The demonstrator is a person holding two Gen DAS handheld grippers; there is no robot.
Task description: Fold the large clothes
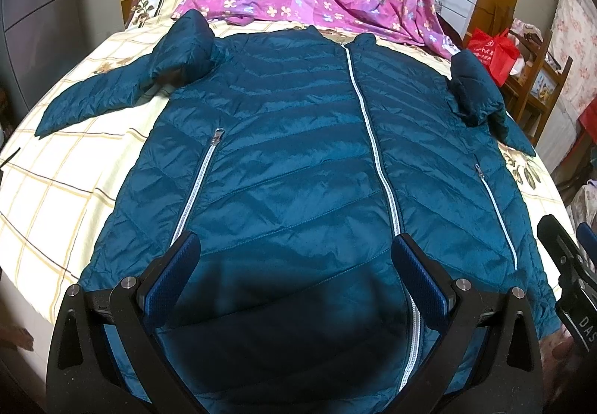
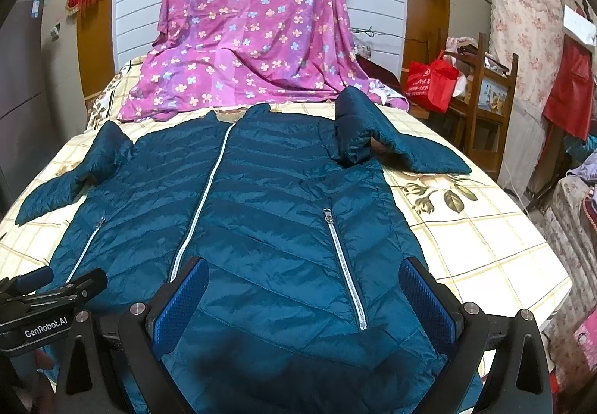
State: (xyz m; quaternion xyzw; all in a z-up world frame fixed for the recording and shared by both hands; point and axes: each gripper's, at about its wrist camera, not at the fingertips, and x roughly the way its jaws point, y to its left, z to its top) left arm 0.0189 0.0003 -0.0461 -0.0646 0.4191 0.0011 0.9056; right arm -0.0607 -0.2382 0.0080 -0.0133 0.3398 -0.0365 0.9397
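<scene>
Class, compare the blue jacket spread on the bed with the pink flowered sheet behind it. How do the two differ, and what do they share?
The jacket is plain teal, quilted and shiny; the sheet is pink with printed flowers. The jacket lies flat, front up and zipped; the sheet hangs draped over something tall. The jacket is nearer the grippers, the sheet farther back. Both rest on the bed.

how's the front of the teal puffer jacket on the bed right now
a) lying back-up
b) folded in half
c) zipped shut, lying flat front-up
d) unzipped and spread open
c: the teal puffer jacket lies front-up on the bed, its white centre zipper closed from collar to hem.
</scene>
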